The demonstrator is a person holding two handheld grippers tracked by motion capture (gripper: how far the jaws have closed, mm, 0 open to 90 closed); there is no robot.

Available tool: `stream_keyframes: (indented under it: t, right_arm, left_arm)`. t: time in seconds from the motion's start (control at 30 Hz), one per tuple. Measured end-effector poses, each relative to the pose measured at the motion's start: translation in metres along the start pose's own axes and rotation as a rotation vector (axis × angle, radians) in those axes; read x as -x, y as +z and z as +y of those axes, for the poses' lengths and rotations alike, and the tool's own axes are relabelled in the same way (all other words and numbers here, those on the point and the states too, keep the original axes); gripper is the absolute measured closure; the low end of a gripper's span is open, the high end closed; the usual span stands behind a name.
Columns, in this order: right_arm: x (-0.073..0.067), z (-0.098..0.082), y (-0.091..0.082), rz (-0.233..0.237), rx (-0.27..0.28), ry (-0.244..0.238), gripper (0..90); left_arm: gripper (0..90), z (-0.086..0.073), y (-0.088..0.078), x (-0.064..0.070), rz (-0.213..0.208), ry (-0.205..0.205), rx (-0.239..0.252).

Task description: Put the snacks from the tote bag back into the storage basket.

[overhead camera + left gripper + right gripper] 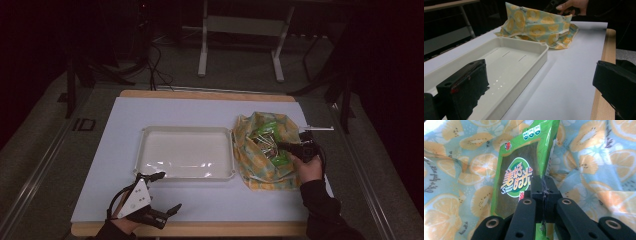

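A fabric bag [260, 170] printed with orange slices lies open on the right of the table, with green snack packets [270, 131] inside. My right gripper [286, 147] reaches into its mouth. In the right gripper view that gripper [544, 191] is shut on the edge of a green packet [521, 167], with the bag's printed lining [456, 175] all around. An empty white tray [185, 150] sits mid-table. My left gripper [167, 191] rests near the front left edge, jaws wide open and holding nothing. In the left gripper view, that gripper [539, 85] faces the tray [534, 62] and the bag [539, 25].
A white sheet [210, 200] covers the wooden table [602, 105], whose front edge lies close to my left gripper. Beyond the table stand a desk frame [240, 45] and floor cables [156, 67]. A hand [571, 5] holds the right gripper behind the bag.
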State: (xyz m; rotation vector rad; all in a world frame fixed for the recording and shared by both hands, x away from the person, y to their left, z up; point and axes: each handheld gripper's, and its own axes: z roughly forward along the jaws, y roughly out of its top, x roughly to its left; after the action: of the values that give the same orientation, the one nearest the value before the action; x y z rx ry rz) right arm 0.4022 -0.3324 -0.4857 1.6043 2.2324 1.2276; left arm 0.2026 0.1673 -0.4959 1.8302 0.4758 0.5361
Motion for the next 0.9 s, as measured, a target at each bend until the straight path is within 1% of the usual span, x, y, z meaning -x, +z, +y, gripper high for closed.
stream_keyframes:
  t: [0.13, 0.23, 0.3, 0.47, 0.5, 0.7, 0.9]
  right_arm:
    - [0.000, 0.000, -0.005, -0.001, 0.007, -0.004, 89.1]
    - [-0.001, 0.000, -0.009, -0.006, 0.023, -0.004, 89.1]
    - [0.000, -0.001, -0.012, 0.007, 0.036, 0.008, 89.1]
    - [0.001, 0.001, -0.022, 0.012, 0.068, 0.022, 89.1]
    - [0.002, 0.001, -0.024, 0.010, 0.070, 0.019, 89.1]
    - [0.005, 0.002, -0.034, 0.010, 0.100, 0.040, 89.1]
    - [0.007, 0.002, -0.044, -0.002, 0.124, 0.044, 89.1]
  left_arm:
    - [0.4, 0.000, 0.000, 0.000, 0.000, -0.002, 0.001]
    - [0.4, 0.000, 0.000, 0.000, 0.000, -0.002, 0.000]
    - [0.4, 0.000, 0.000, 0.000, 0.000, -0.001, -0.001]
    - [0.4, 0.000, 0.000, 0.000, 0.001, -0.001, -0.002]
    - [0.4, 0.000, 0.000, 0.000, 0.002, 0.000, -0.002]
    - [0.4, 0.000, 0.000, 0.000, 0.002, 0.000, -0.003]
    - [0.4, 0.000, 0.000, 0.000, 0.003, 0.001, -0.003]
